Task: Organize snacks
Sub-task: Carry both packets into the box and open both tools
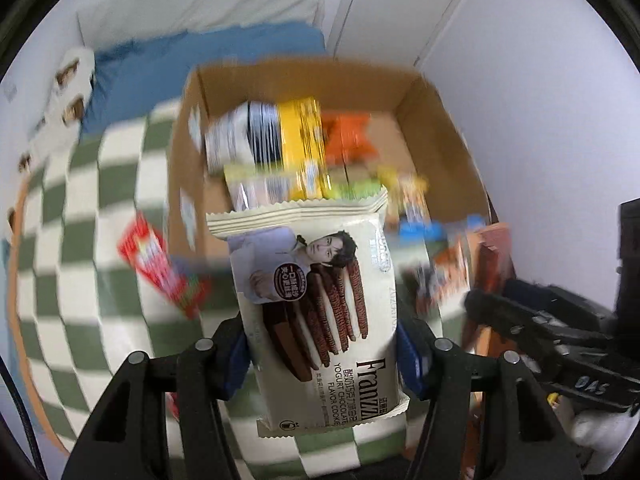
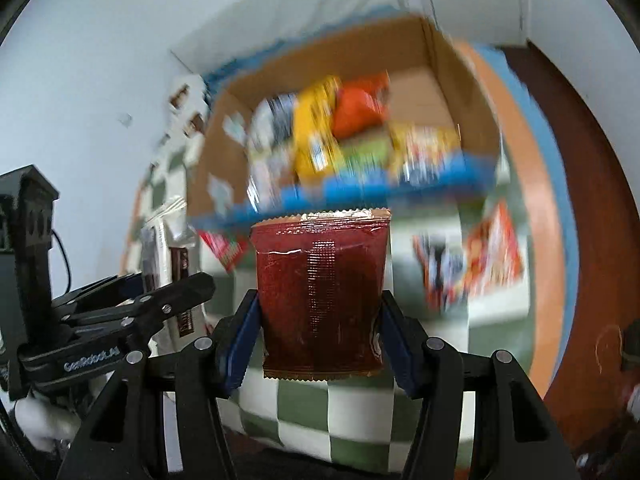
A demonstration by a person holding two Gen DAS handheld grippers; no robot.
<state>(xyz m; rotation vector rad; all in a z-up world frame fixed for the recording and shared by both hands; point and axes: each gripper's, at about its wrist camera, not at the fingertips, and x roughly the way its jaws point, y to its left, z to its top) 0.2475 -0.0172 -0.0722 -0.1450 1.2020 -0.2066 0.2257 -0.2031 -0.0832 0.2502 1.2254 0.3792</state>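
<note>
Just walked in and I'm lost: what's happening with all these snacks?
A person is sorting snacks with two handheld grippers. The left gripper grips a cookie pack, the right gripper a dark red packet. Both are held above the checkered cloth in front of a cardboard box holding other snacks.

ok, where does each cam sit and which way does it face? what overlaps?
Left wrist: on the left claw, looking down along its fingers at the cookie pack it grips; right claw at right edge.
Right wrist: on the right claw, looking down at its dark red packet; left claw at left edge.
Shared: cardboard box of snacks, checkered cloth.
</note>
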